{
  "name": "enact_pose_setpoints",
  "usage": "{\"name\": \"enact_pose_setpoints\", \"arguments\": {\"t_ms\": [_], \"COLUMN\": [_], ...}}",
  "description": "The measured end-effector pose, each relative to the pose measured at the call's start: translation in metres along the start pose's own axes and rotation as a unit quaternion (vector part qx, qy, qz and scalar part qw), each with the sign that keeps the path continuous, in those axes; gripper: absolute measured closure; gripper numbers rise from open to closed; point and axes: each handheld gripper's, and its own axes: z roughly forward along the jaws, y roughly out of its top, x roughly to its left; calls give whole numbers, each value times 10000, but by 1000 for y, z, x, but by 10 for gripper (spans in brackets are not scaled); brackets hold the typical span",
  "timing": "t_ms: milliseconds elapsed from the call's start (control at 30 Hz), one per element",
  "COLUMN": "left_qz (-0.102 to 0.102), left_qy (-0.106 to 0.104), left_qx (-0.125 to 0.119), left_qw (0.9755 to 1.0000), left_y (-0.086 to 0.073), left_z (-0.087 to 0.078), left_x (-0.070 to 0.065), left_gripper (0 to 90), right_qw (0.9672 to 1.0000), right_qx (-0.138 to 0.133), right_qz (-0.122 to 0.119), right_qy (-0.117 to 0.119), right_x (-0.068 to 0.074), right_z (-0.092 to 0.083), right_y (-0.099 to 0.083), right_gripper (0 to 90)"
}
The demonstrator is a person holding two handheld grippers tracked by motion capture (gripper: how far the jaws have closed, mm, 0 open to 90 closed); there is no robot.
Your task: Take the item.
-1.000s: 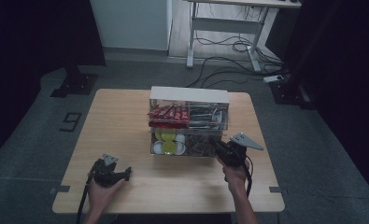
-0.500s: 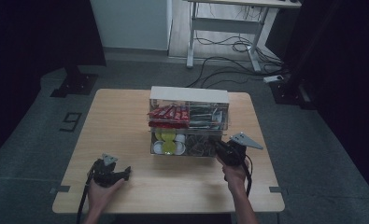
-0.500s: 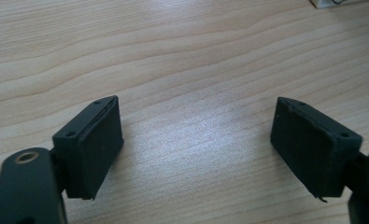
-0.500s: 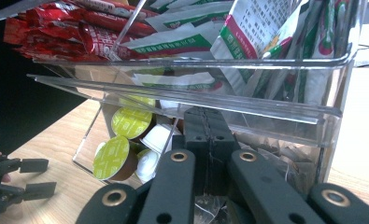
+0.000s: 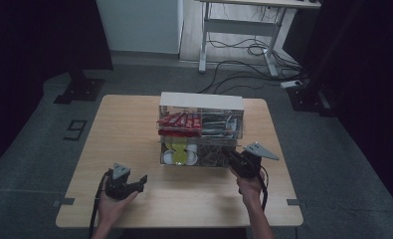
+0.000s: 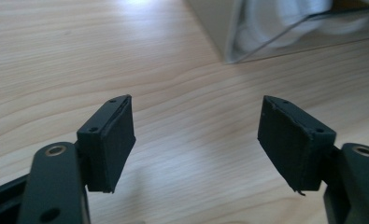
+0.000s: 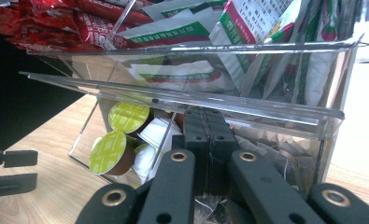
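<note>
So we've got a clear acrylic organizer [image 5: 201, 129] sitting about mid-tabletop [image 5: 134, 129], a bit toward the far side. The top tier has red sachets [image 5: 179, 120] on the left and green-and-white packets [image 7: 247, 32] on the right. The bottom tier has capsules with lime-green lids [image 7: 108, 151] on the left and a heap of pale tea-bag-looking stuff [image 7: 271, 144] on the right, hard to say exactly what.

Our right tongs [image 7: 204, 126] are poked into the near right of the lower tier, just under the clear shelf edge. The jaws are pressed flat together with no gap between them. We can't tell if anything thin is pinched in there, looks like nothing from here.

Our left tongs [image 6: 196, 135] are over bare wood near the left front corner of the tabletop, well apart from the organizer, pointing toward its near left corner. The jaws have just been closing but there's a clear gap between the pads [image 6: 114, 140] and nothing in it, just tabletop behind.
</note>
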Motion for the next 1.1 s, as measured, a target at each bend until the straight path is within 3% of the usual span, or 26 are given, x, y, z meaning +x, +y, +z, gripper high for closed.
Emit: {"name": "enact_pose_setpoints", "arguments": {"t_ms": [200,367,833,1100], "left_qz": [215,176,121,175], "left_qy": [-212,-284,-130,-81], "left_qx": [74,168,58,-27], "left_qw": [9995,9993,9998,9998], "left_y": [7,12,37,48], "left_z": [0,6,10,15], "left_x": [-21,-27,-40,-50], "left_gripper": [293,288,296,295], "right_qw": [10000,10000,9996,9995], "right_qx": [17,2,108,8], "right_qz": [-6,67,205,243], "right_qy": [-47,-2,156,211], "right_x": [-3,-5,-9,-10], "right_z": [0,-1,5,1], "right_y": [-1,-2,-5,-2], "right_gripper": [895,894,893,893]}}
